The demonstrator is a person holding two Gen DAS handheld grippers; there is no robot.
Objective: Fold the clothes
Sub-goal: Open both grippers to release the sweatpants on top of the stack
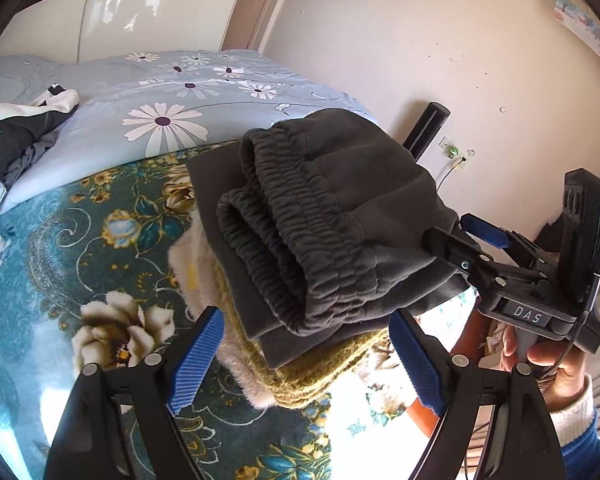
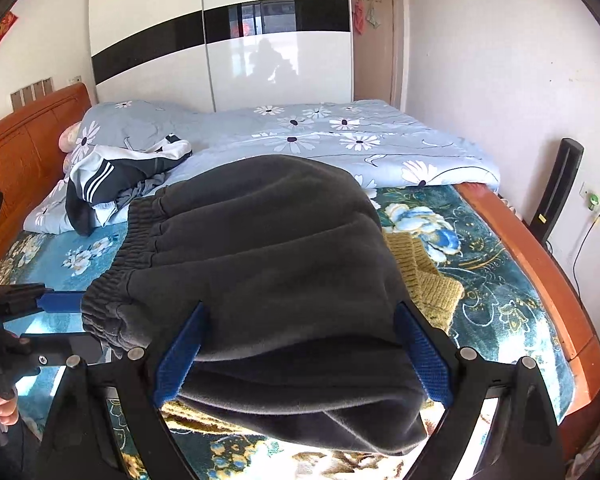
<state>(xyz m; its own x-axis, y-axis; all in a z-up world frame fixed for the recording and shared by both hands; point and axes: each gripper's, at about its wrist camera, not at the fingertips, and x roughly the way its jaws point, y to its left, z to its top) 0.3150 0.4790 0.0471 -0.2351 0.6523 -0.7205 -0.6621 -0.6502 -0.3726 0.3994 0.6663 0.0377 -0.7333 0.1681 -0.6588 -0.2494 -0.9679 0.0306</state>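
Note:
Folded dark grey sweatpants (image 1: pixel 300 216) with a gathered elastic waistband lie on an olive knitted sweater (image 1: pixel 308 376), which rests on the teal floral blanket (image 1: pixel 60 240) of a bed. My left gripper (image 1: pixel 306 316) is open, its blue pads on either side of the stack's near end. My right gripper (image 2: pixel 302 308) is open wide, and the pants (image 2: pixel 268 264) fill the gap between its fingers. From the left wrist, the right gripper (image 1: pixel 456 232) sits at the pants' right corner, held by a hand (image 1: pixel 556 364). Only a corner of the sweater (image 2: pixel 428 280) shows at the right.
A light-blue daisy quilt (image 2: pixel 340 136) covers the far half of the bed. A black-and-white striped jacket (image 2: pixel 112 184) is heaped near the wooden headboard (image 2: pixel 24 148). The orange bed frame edge (image 2: pixel 540 272) runs along the right, with a wall and a tall black device (image 2: pixel 556 188) beyond it.

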